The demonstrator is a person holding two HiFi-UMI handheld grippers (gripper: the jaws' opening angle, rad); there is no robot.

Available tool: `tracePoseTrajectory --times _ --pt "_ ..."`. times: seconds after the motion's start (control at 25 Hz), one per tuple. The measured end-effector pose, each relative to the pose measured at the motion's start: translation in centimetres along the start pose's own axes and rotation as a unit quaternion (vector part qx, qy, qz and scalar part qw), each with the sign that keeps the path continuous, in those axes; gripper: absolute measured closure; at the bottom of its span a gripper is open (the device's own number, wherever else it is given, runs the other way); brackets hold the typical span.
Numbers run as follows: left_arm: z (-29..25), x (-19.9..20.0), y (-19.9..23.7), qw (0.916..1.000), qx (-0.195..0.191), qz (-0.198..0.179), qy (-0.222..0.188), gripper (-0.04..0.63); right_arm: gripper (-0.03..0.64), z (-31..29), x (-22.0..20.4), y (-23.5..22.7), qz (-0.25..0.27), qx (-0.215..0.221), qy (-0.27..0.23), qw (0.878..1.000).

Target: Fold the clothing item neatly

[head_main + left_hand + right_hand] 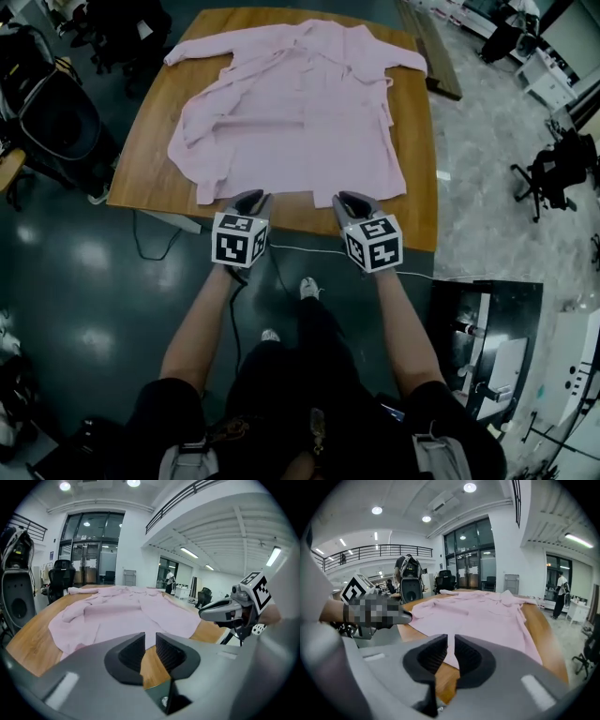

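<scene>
**A:** What is shown in the head view?

**B:** A pink garment (pixel 295 112) is seen spread flat on a wooden table (pixel 141 159), filling the upper middle of the frame. The left gripper (pixel 251 199) and right gripper (pixel 349 199) are held side by side at centre, just at the garment's lower hem.

**A:** And in the left gripper view?

**B:** At lower centre the jaws are seen slightly parted, and nothing is held. Bare wood shows through the gap. The garment lies beyond, across the middle.

**A:** The right gripper view?

**B:** Much the same. A narrow gap is left between the jaws and nothing is gripped. The hem lies just past the tips.

**A:** Which step is in hand?

**B:** The reach for the hem, it is judged; no fold is made yet. Next, the jaws would likely need to be opened wider, brought low to the table, and closed on the hem at two points.
</scene>
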State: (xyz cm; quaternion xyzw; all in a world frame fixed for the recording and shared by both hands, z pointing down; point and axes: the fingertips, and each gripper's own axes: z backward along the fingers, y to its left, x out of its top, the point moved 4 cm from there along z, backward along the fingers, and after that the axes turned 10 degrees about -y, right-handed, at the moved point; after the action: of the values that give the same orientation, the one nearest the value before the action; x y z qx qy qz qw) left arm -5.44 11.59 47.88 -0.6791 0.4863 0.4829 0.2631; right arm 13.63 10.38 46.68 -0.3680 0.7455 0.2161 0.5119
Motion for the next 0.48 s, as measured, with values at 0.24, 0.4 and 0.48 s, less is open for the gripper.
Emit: tracePoseTrajectory --times 0.24,0.4,0.48 --pt "-5.3 -1.8 1.5 0.9948 0.049 -0.025 0.086 0.489 0.524 -5.9 -3.4 -3.3 0.022 0.023 0.076 0.997" --pt "-7.6 -2.8 3.2 0.9888 0.074 -0.033 0.126 0.465 0.506 -8.9 -4.7 -4.7 0.033 0.024 0.122 0.992" --pt "-7.9 -3.3 3.6 0.9871 0.076 -0.028 0.138 0.459 0.506 -9.4 -5.2 -5.1 0.019 0.017 0.135 0.991"
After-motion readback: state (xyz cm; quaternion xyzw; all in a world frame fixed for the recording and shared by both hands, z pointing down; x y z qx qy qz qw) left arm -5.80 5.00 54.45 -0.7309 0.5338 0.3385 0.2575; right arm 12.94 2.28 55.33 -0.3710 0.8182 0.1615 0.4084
